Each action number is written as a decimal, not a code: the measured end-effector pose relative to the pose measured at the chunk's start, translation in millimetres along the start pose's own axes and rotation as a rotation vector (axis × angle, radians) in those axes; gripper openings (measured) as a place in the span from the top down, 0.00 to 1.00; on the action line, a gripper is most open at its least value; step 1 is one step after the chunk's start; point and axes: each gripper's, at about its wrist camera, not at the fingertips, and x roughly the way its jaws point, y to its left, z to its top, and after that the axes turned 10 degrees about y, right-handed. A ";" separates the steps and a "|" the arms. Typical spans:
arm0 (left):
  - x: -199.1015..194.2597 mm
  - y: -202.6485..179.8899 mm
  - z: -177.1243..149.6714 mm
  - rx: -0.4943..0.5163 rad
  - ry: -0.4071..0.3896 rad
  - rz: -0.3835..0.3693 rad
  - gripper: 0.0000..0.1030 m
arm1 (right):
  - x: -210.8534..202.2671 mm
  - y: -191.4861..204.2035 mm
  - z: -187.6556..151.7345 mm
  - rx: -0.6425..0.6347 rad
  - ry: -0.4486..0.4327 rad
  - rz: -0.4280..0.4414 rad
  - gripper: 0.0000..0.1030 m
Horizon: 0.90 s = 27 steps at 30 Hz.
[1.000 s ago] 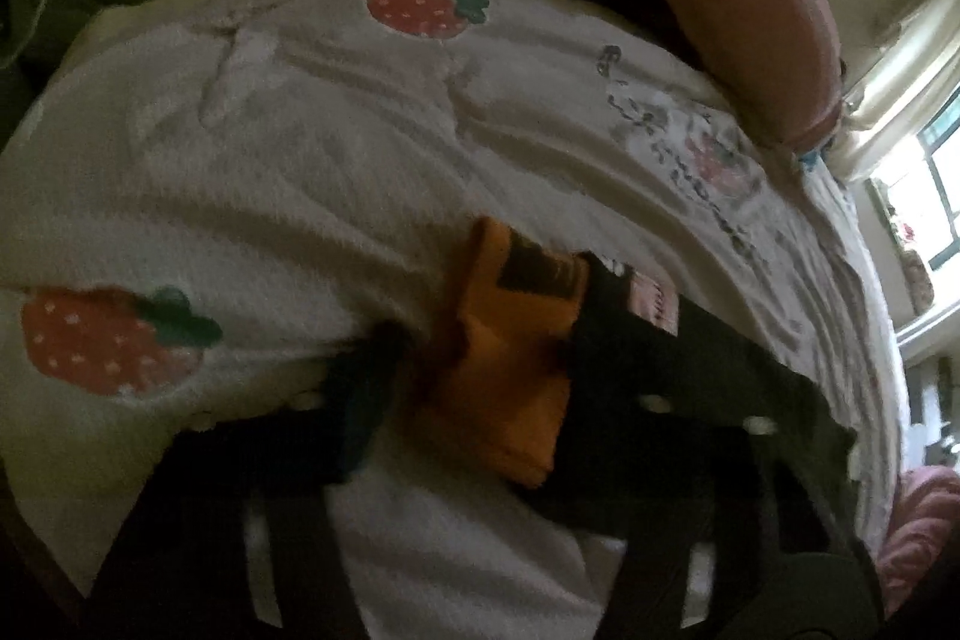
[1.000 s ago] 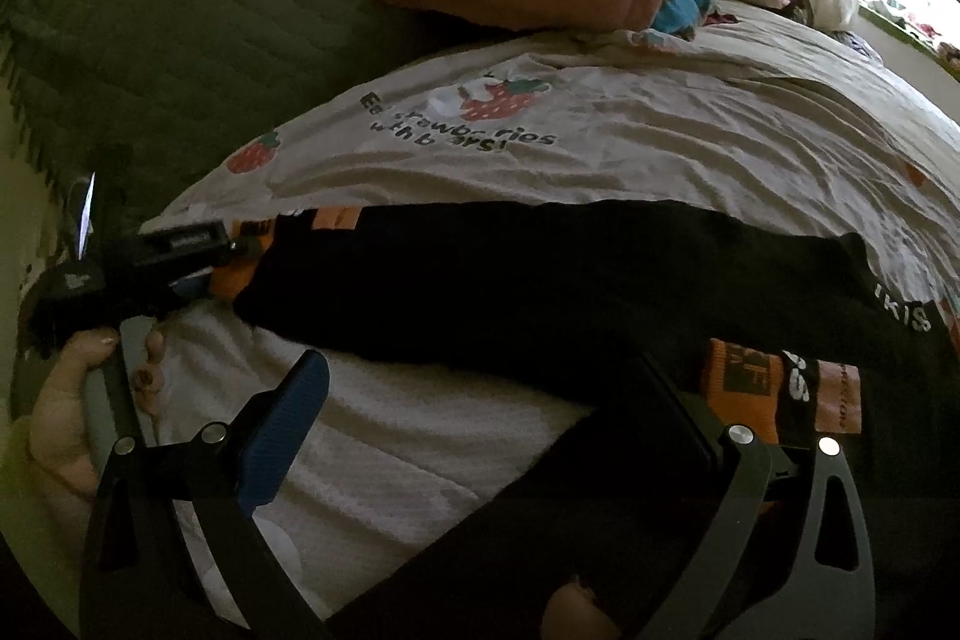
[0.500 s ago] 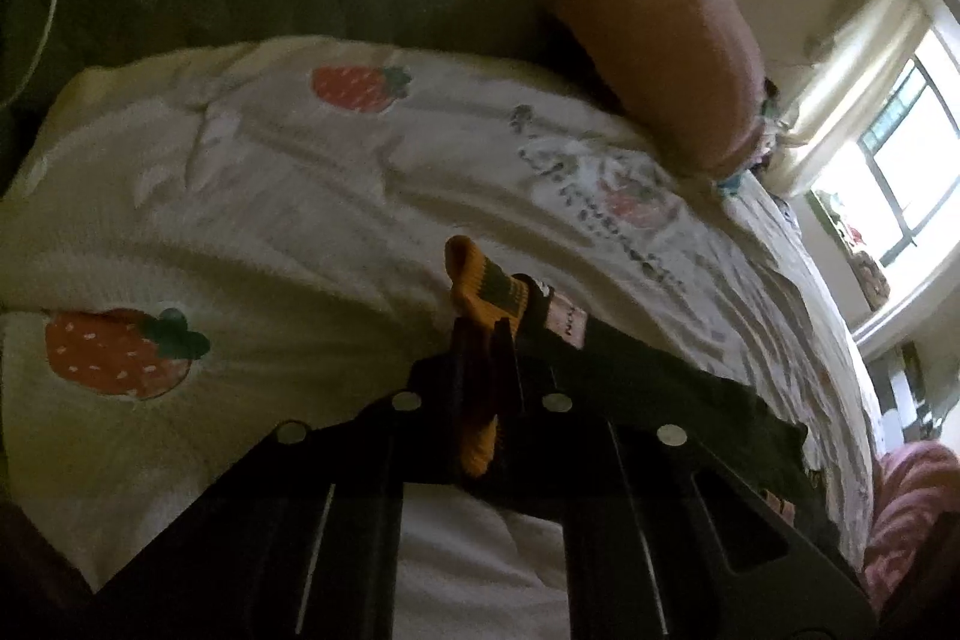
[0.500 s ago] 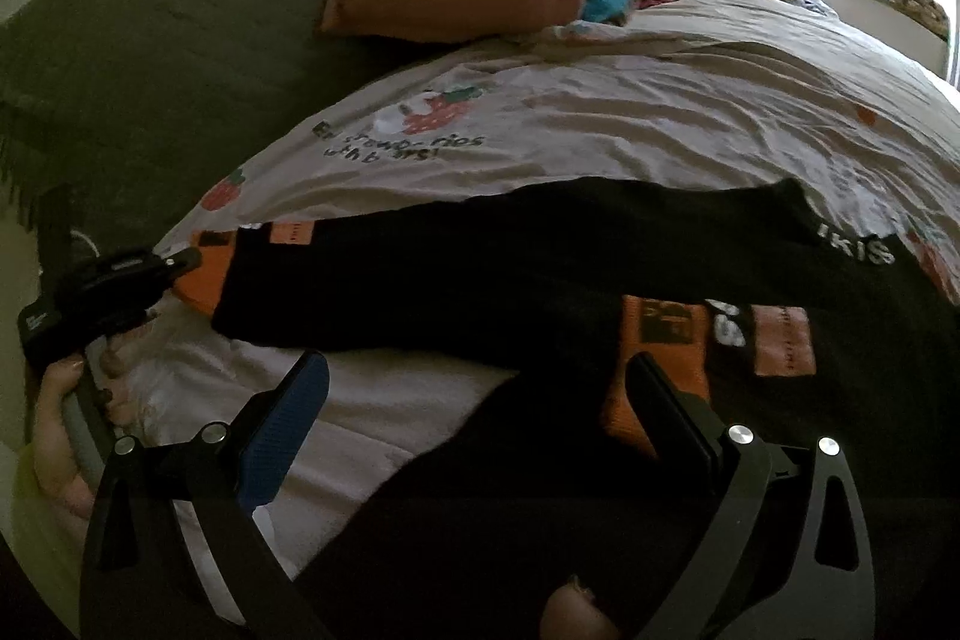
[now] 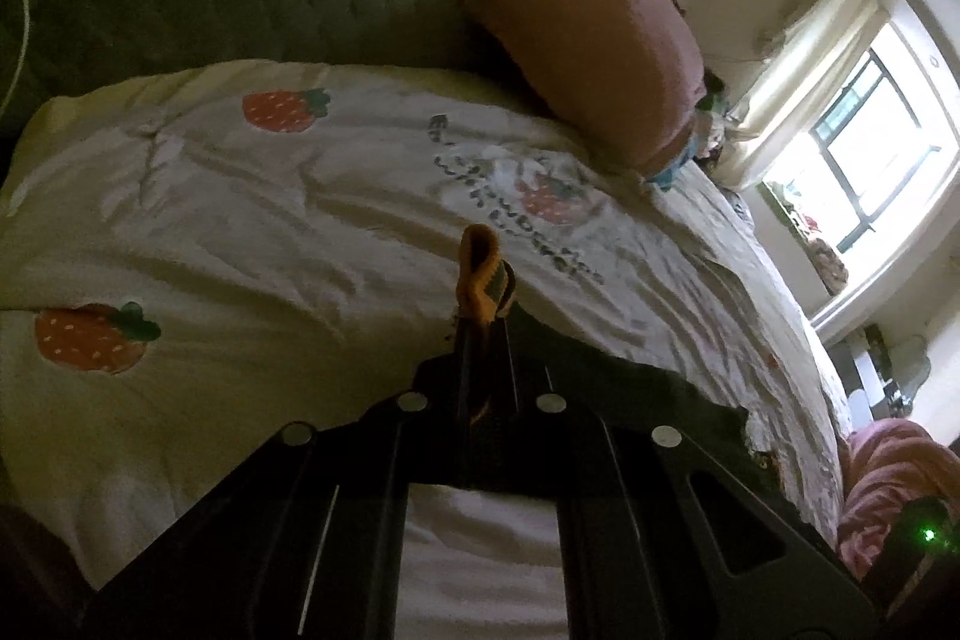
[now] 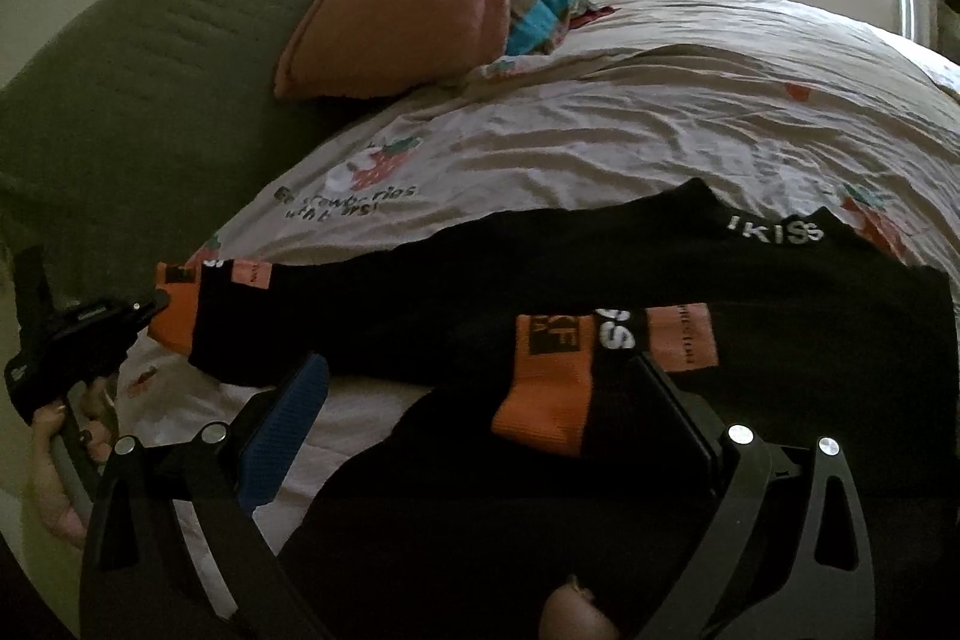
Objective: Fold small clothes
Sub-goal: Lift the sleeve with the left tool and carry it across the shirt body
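The left claw (image 5: pixel 483 322) has just closed: a second ago its jaws stood apart around the orange cuff (image 5: pixel 477 274) of the black garment (image 6: pixel 600 280); now they are pinched tight on it, with a fold of orange cloth bunched up past the fingertips. The cuff has also come up off the bedspread (image 5: pixel 270 232) since then, so this end of the garment is lifted rather than lying flat. In the right wrist view the same claw shows at the far left, held in the person's hand (image 6: pixel 54 436), at the orange end of the long black leg.

The right claw (image 6: pixel 480 400) is wide open and holds nothing. Its blue pad (image 6: pixel 282 430) sits over the white bedspread, and the other finger (image 6: pixel 678 412) lies just beside the second orange cuff (image 6: pixel 546 382). That cuff now sits more squarely between the two fingers than it did a second ago, when it was off near the right-hand one.

The garment lies stretched across the bed, black with orange cuffs and white lettering at the waistband (image 6: pixel 774 235), in front of the pink pillow (image 6: pixel 408 9).

So one corner is secured, and the other looks lined up for a grip. Judging from this, the first fold is about to begin once the right claw closes on its cuff.
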 end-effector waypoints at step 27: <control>-19.7 -129.3 -20.2 0.221 0.026 -0.106 1.00 | -73.0 -70.8 -15.9 0.089 -0.136 -0.009 0.04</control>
